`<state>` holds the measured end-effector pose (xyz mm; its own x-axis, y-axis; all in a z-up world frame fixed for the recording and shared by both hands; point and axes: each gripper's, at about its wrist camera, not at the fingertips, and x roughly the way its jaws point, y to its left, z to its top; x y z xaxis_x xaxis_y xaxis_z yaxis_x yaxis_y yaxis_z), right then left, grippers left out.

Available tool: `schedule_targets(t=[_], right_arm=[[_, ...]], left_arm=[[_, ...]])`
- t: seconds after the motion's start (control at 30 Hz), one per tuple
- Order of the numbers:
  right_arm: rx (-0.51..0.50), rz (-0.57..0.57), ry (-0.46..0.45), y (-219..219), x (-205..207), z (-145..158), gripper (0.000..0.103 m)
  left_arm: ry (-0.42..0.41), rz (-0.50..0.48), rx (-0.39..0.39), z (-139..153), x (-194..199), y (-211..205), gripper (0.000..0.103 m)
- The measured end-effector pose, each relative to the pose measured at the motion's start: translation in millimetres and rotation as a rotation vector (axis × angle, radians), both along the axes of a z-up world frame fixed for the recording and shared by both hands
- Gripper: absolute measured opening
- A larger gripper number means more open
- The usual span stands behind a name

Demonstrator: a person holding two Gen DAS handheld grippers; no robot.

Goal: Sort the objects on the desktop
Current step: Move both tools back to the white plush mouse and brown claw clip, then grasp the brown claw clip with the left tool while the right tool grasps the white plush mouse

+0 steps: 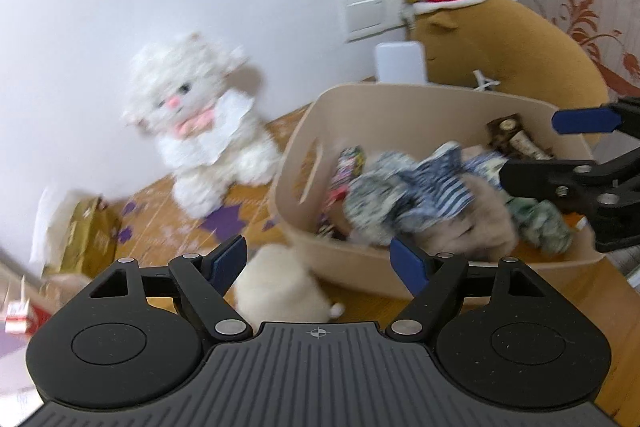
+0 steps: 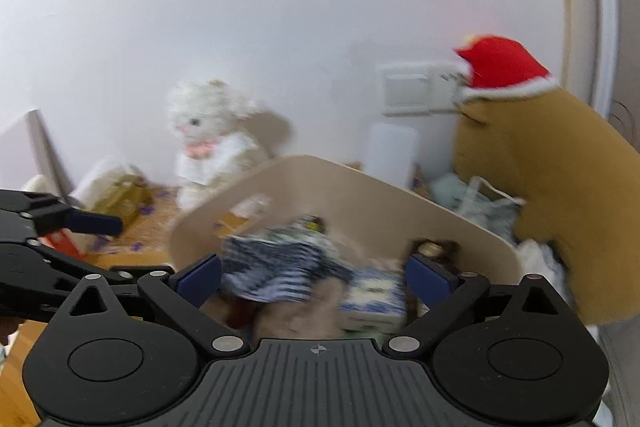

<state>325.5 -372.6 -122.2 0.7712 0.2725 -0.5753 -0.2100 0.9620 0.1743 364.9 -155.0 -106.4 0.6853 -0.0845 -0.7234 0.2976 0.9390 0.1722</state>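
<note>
Beige bin (image 1: 304, 147) beside white plush (image 1: 200, 119)

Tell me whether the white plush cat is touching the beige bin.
Apart. The left wrist view shows a strip of patterned tabletop between the white plush cat and the near wall of the beige bin.

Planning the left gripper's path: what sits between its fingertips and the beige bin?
In the left wrist view, a small cream fluffy plush lies between the left gripper and the beige bin.
</note>
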Motion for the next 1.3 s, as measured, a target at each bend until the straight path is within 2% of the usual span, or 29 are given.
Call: schedule_targets(t=[0.33,0.43,0.7,0.97,1.3], right_arm=[[-0.096,0.204,-0.066,74.7,-7.6,2.5,0.100],[-0.131,0.260,-0.074,96.8,-10.1,-0.9,0.094],[-0.212,0.380,-0.041,148.0,-13.3,-21.3,0.089],[-0.242,0.409,0.032,174.5,-3.4,-45.3,0.084],[-0.270,0.371,0.126,191.0,20.6,-85.2,0.079]], left_arm=[[0.047,0.141,-0.004,-13.2,-15.5,72.5,0.080],[0.068,0.167,-0.002,-19.0,-17.9,89.5,0.080],[0.120,0.211,-0.011,-38.4,-17.7,122.8,0.080],[0.176,0.210,-0.049,-63.3,-3.7,143.1,0.083],[0.222,0.201,-0.073,-91.7,20.2,155.3,0.083]])
